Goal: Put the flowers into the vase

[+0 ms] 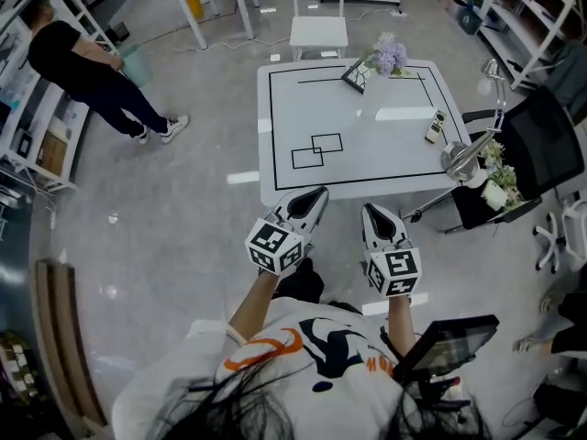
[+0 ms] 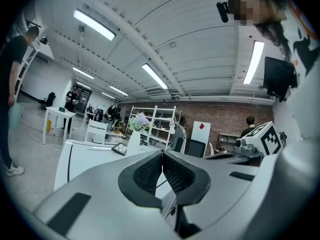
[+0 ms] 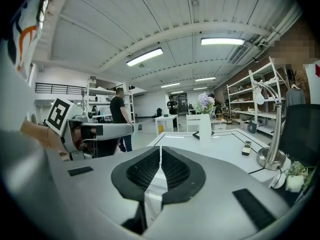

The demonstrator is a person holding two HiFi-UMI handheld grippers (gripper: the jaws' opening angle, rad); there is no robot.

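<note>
Grey floor (image 1: 183, 200) filled most of the head view. White desk (image 1: 367, 154) with black taped lines stood at centre. A person in black (image 1: 83, 67) stood far left by shelves (image 1: 37, 145). Black chair (image 1: 541, 145) sat at the desk's right side, white chair (image 1: 318, 26) at its far side.

Silver lamp (image 1: 463, 159) stood at the desk's right edge, its arm rising over the black chair. A small potted plant (image 1: 495, 186) sat just beside the lamp base; what it rested on could not be told.

Left claw (image 1: 316, 193) and right claw (image 1: 371, 211) were side by side, a little apart, at the near desk edge, both aimed across the desk. Left claw was clenched, pads (image 2: 150, 174) together, nothing between them. Right claw was clenched too, pads (image 3: 145, 170) meeting at the tips, empty.

White vase (image 3: 205, 129) stood upright at the far side of the desk, well apart from both claws. Flowers (image 1: 390, 55), pale purple, already sat in the vase top. A dark framed tile (image 1: 356, 74) lay just beside the vase. A remote (image 1: 435, 126) lay near the right edge, between vase and lamp.
</note>
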